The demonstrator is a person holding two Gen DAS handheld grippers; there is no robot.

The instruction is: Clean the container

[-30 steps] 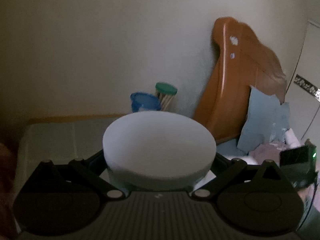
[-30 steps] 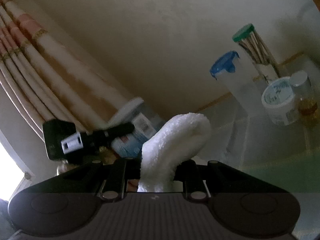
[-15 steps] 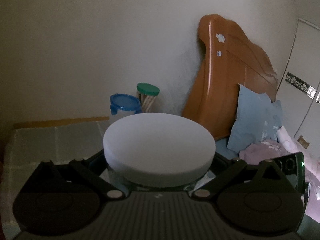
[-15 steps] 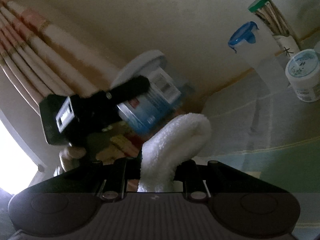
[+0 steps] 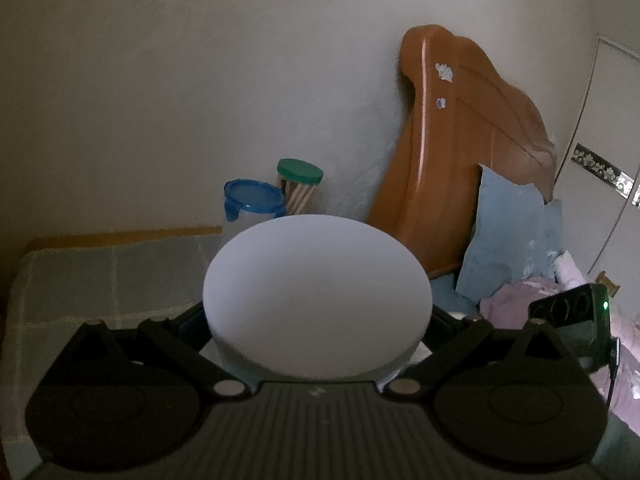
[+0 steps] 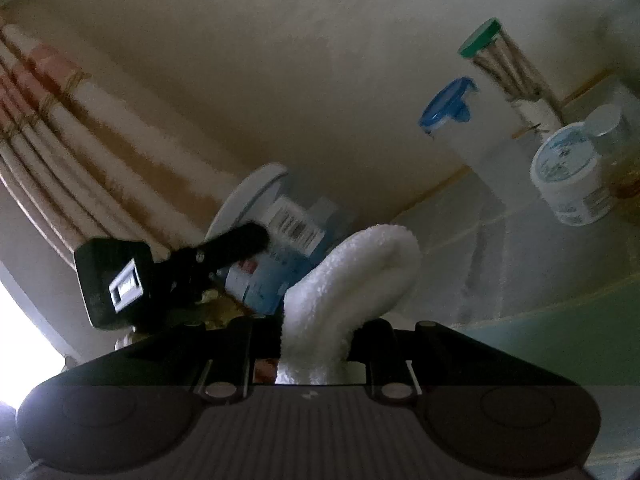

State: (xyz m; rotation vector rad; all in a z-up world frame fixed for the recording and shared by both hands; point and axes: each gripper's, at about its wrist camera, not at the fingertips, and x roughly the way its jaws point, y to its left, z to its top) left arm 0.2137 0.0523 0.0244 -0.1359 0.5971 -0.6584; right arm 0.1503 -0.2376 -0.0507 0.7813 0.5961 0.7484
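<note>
Between the two fingers of your left hand-held gripper [image 5: 318,320] sits the container [image 5: 316,304], and its round white lid fills the middle of that view. The fingers press on both sides of it, so you are holding it tight. From the right wrist view you can see the same container [image 6: 276,248] tipped on its side, with a blue label and a bar code, and one black finger [image 6: 236,246] of the left hand-held gripper lies across it.

Your right hand-held gripper [image 6: 316,344] is almost closed, and it pinches a fluffy white cloth [image 6: 352,276]. The cloth curls up just beside the container, on its right, and I cannot tell if they touch.

Behind the container stands a tub with a blue lid [image 5: 254,202]. Right next to it is a jar with a green lid [image 5: 300,184], full of sticks. Both stand on the pale surface [image 5: 100,276] by the wall. Far right of the container, a brown wooden headboard [image 5: 460,160] leans on the wall.
</note>
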